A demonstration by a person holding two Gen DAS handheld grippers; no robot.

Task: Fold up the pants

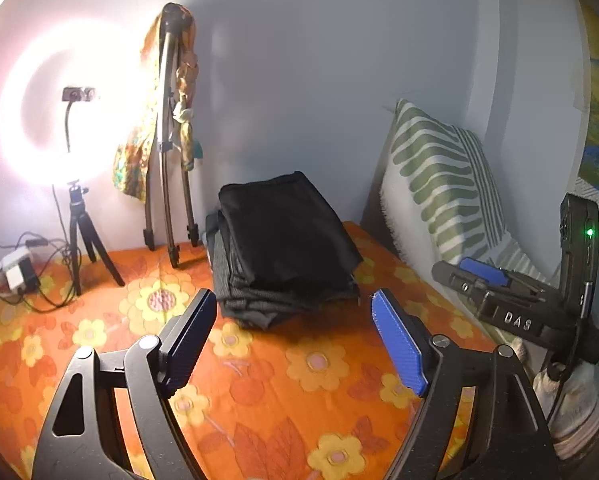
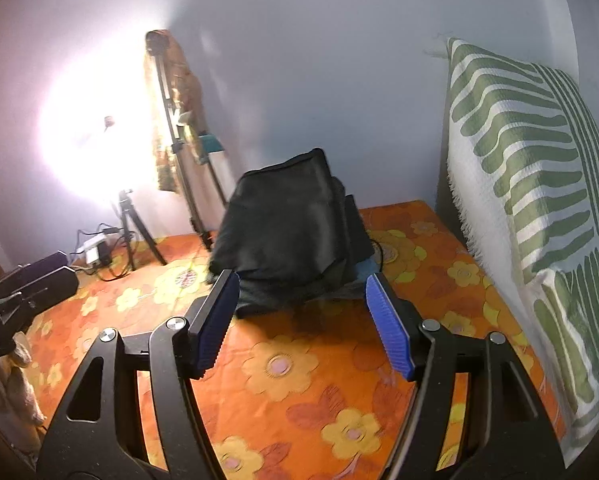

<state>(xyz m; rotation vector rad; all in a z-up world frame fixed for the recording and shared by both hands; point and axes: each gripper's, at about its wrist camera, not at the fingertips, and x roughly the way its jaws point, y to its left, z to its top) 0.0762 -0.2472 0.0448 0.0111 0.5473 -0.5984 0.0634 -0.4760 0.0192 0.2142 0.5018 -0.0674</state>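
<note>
Pants: black folded pants (image 1: 287,236) top a stack at 12 o'clock on the floral bedsheet (image 1: 259,380).
Fingers: left gripper (image 1: 295,340) and right gripper (image 2: 299,324) spread apart, empty.
Advice: withdraw clear; don't snag the stack.

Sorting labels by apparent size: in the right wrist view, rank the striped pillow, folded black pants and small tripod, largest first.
1. striped pillow, though it is nearest the camera
2. folded black pants
3. small tripod

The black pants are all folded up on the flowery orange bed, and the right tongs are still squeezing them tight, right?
Not quite. The black pants do lie folded on the flowery orange bed, but the right tongs aren't squeezing them. The right wrist view shows them open and empty, short of the pants.
</note>
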